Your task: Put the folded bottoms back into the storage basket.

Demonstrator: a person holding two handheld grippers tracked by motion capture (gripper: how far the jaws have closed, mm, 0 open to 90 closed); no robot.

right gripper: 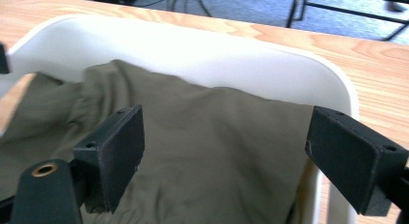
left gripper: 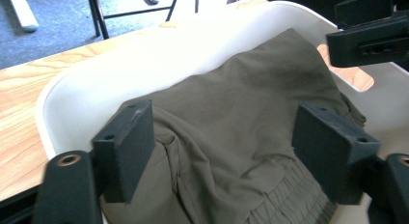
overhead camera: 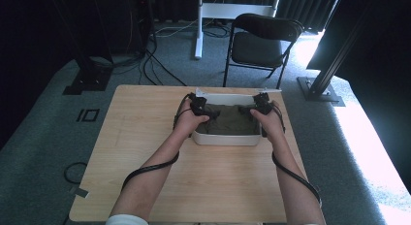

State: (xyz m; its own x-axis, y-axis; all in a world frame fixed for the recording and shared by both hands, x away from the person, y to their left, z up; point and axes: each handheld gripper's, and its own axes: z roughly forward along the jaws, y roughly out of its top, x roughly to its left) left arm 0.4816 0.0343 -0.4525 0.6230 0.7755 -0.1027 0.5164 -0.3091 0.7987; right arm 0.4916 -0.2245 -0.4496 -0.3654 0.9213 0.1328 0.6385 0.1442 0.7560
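An olive-green garment (overhead camera: pixel 229 119) lies folded inside a white plastic tub (overhead camera: pixel 225 139) at the far middle of the wooden table. My left gripper (overhead camera: pixel 197 104) hovers over the tub's left end, jaws wide apart above the cloth (left gripper: pixel 231 132). My right gripper (overhead camera: pixel 262 104) hovers over the tub's right end, also open over the cloth (right gripper: pixel 212 151). In the left gripper view my left gripper (left gripper: pixel 226 156) has an elastic waistband (left gripper: pixel 284 204) below it, and the other gripper's black jaw shows top right. In the right gripper view my right gripper (right gripper: pixel 226 156) has the tub wall (right gripper: pixel 241 64) just beyond it.
The wooden table (overhead camera: pixel 145 152) has bare surface in front of and left of the tub. A black folding chair (overhead camera: pixel 261 40) stands beyond the far edge. Black cables (overhead camera: pixel 145 169) trail from both grippers along the forearms.
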